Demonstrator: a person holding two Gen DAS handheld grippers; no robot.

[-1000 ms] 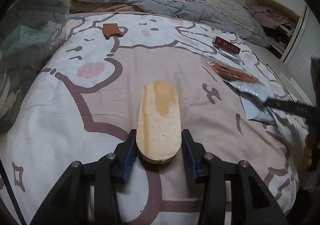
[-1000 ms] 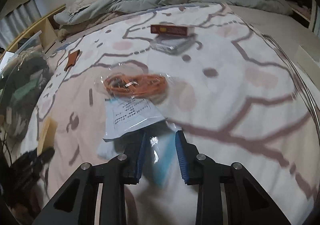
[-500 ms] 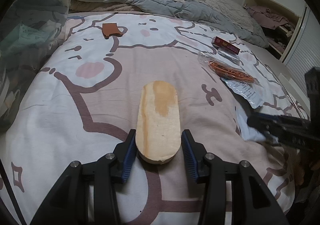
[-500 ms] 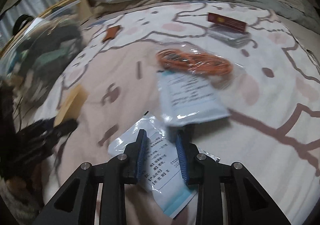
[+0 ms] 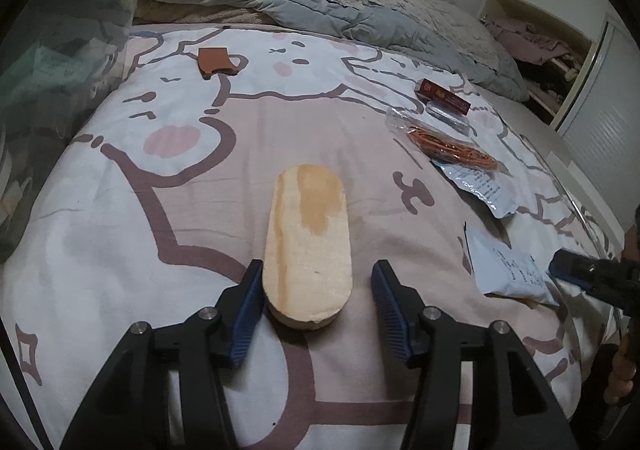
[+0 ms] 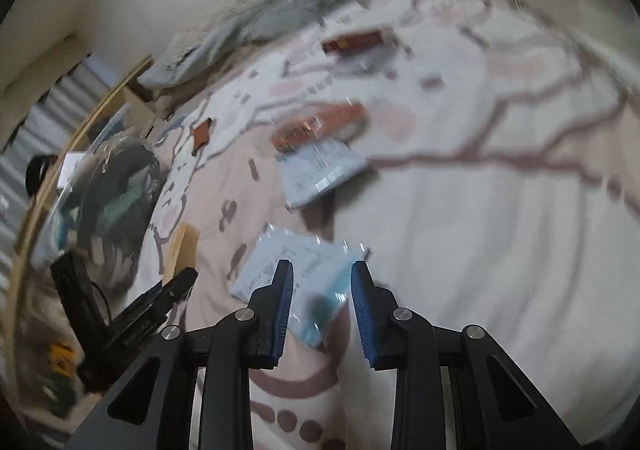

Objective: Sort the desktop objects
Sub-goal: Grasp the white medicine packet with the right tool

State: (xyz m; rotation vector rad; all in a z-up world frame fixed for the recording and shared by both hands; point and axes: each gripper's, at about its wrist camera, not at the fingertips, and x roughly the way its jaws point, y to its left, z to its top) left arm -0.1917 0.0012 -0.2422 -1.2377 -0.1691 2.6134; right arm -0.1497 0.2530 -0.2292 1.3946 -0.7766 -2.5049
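Observation:
An oval wooden block [image 5: 308, 242] lies flat on the patterned bedsheet [image 5: 120, 250]. My left gripper [image 5: 318, 302] straddles its near end. Its jaws are opening: the left pad is still at the block's edge and the right pad stands clear of it. A white packet [image 6: 300, 262] with a teal edge lies flat on the sheet under and between the fingertips of my right gripper [image 6: 322, 306], whose pads stand apart. In the left wrist view that packet [image 5: 508, 270] rests with the right gripper [image 5: 576, 274] at its right edge. The right wrist view is blurred.
Further back lie a second white packet [image 5: 480, 185], a bagged orange cable [image 5: 444, 145], a red box [image 5: 442, 95] and a brown leather piece [image 5: 214, 59]. A grey duvet [image 5: 320, 9] is heaped at the head. A clear bin of clothes [image 5: 48, 49] borders the left.
The left jaws have widened off the wooden block, which stays put. The right gripper dragged one white packet out from under the other, toward the near side, and has swung and drawn back.

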